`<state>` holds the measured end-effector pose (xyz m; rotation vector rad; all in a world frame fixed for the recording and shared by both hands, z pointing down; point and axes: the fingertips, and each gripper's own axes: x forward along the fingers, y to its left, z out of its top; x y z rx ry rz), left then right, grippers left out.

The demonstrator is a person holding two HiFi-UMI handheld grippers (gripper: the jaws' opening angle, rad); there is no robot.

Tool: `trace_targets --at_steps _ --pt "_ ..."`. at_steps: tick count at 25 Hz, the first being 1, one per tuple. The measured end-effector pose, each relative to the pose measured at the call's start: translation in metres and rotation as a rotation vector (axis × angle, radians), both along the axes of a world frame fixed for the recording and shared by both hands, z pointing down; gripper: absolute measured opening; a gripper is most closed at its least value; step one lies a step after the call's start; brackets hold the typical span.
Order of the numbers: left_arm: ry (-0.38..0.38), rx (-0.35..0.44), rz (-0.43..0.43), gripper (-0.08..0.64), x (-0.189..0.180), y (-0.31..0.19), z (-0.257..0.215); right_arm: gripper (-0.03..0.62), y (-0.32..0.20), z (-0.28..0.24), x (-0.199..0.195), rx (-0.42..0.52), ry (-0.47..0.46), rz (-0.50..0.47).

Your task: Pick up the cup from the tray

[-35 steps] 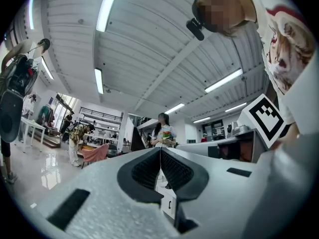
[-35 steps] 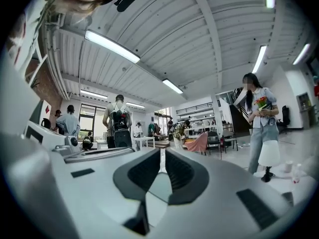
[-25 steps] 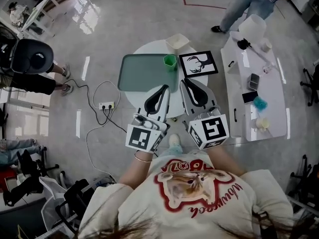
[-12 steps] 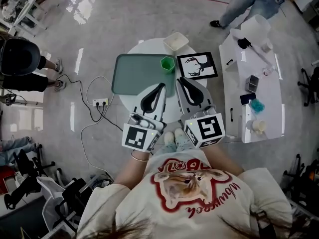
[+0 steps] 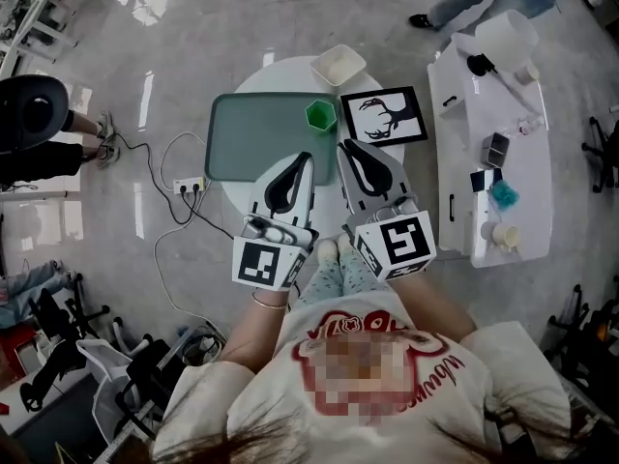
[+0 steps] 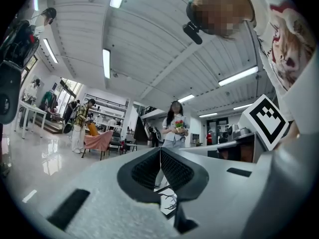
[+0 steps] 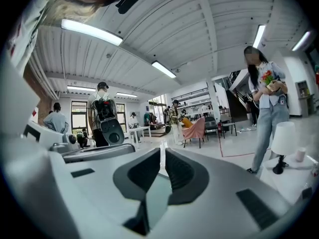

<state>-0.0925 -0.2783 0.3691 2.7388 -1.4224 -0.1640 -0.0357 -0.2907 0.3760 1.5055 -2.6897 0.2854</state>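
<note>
A small green cup [image 5: 320,115] stands upright in the far right corner of the green tray [image 5: 253,138], which lies on a round white table. My left gripper [image 5: 308,159] is shut and empty, its tip over the tray's near right edge, short of the cup. My right gripper [image 5: 342,147] is beside it, shut and empty, its tip just right of the tray and a little nearer than the cup. Both gripper views look level across the room; the left gripper [image 6: 160,151] and the right gripper [image 7: 163,154] show closed jaws, and the cup shows in neither.
A white bowl [image 5: 338,64] sits at the table's far edge, and a framed deer picture [image 5: 384,116] lies right of the tray. A long white side table [image 5: 462,153] with small items stands to the right. A power strip [image 5: 191,184] with cables lies on the floor at left. People stand nearby.
Both grippers have moved forward together and somewhat lower, so their tips now reach the tray's near right edge. Both stayed shut and the cup has not moved.
</note>
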Motion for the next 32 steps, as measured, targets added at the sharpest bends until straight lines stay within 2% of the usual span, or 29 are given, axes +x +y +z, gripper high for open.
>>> trace_targets --at_steps 10,17,23,32 --pt "0.017 -0.071 -0.026 0.014 -0.004 -0.01 0.043 0.048 -0.015 0.052 0.002 -0.069 0.027 -0.01" --pt "0.017 -0.094 -0.033 0.015 -0.002 -0.013 0.067 0.048 -0.022 0.087 -0.001 -0.123 0.029 -0.018" --pt "0.001 -0.109 -0.027 0.014 0.001 -0.022 0.083 0.046 -0.03 0.103 -0.003 -0.148 0.023 -0.013" --pt "-0.002 -0.112 -0.069 0.014 -0.005 -0.041 0.087 0.046 -0.042 0.106 -0.006 -0.146 0.037 -0.021"
